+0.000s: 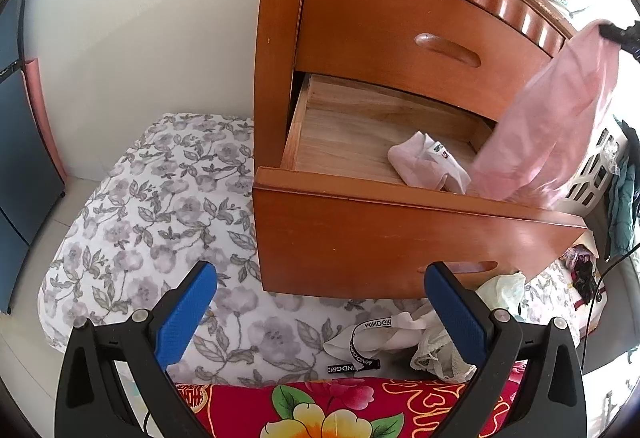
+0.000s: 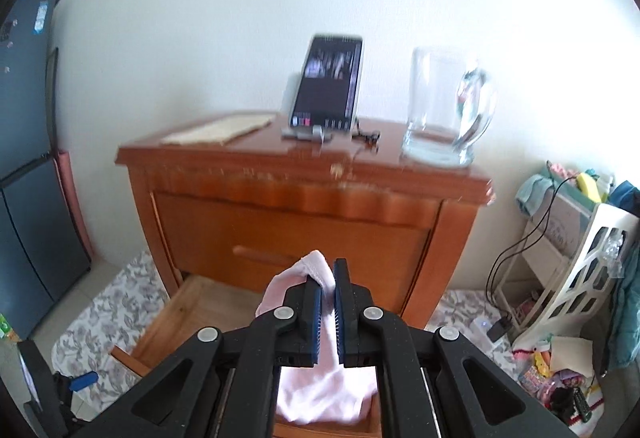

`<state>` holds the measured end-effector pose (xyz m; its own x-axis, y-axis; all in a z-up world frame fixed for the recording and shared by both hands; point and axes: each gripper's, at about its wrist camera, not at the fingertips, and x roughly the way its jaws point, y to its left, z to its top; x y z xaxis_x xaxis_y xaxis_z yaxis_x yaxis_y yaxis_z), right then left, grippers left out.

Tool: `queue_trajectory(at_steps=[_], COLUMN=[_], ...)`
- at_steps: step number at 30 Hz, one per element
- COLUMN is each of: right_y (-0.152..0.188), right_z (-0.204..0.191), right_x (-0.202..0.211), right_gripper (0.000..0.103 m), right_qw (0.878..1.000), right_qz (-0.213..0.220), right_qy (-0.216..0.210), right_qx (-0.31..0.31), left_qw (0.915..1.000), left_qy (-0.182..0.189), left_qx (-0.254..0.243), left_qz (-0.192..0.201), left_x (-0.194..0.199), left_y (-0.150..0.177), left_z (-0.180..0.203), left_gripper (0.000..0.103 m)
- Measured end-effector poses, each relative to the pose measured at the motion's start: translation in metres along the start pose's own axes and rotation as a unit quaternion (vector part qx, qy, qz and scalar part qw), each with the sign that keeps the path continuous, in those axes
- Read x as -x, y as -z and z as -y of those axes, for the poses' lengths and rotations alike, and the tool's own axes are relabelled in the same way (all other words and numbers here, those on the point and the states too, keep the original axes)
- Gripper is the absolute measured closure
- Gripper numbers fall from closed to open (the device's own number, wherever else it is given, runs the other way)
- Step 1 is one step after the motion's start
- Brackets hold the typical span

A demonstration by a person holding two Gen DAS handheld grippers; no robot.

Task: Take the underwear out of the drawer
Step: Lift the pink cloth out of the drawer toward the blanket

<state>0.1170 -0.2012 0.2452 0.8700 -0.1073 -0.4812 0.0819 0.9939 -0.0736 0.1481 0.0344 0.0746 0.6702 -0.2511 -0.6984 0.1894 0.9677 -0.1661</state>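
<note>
Ahead of the left gripper [image 1: 320,302], seen from its own camera: a wooden nightstand [image 1: 280,37] with the lower drawer [image 1: 400,230] pulled out. Jaws spread wide with nothing between the blue pads [image 1: 188,314]. Inside the drawer, beyond the right pad, a white folded garment [image 1: 428,161] on the bare wood. Farther right and higher, pink underwear [image 1: 560,117] dangling from the right gripper [image 1: 618,33] at the frame edge, its lower end blurred at the drawer's right end. Near the right pad, a small heap of pale clothes [image 1: 400,338] on a floral cloth [image 1: 140,217].

Next, from the right wrist: right gripper [image 2: 328,302] clamped tight on the pink underwear [image 2: 320,386], fabric bunched above the fingertips and hanging below them. Beyond the fingers, the nightstand [image 2: 300,205] carrying a propped phone [image 2: 328,81], a glass mug [image 2: 444,105] and a flat cloth [image 2: 220,129]. Below left of the fingers, the open drawer [image 2: 176,318].
</note>
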Motion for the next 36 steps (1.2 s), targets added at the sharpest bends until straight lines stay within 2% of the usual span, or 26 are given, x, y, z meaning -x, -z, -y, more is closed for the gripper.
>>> queue_trajectory(at_steps=[17,23,36], right_y=[-0.019,-0.013,0.004], right_z=[0.012,0.012,0.01], right_x=[0.117,0.14,0.164], right_gripper=[0.097,0.097,0.097], right_qw=[0.994,0.994,0.994], right_qz=[0.105,0.109,0.106], right_qy=[-0.013,-0.02,-0.03], right_qx=[-0.007,-0.004,-0.001], left_qw=[0.9995,0.9993,0.9989], left_qy=[0.002,0.004,0.004], left_qx=[-0.013,-0.017,-0.026], left_qz=[0.028,0.033,0.039], left_x=[0.031,0.038,0.047], left_y=[0.002,0.004,0.005], left_z=[0.011,0.014,0.02], left_gripper=[0.0,0.0,0.0])
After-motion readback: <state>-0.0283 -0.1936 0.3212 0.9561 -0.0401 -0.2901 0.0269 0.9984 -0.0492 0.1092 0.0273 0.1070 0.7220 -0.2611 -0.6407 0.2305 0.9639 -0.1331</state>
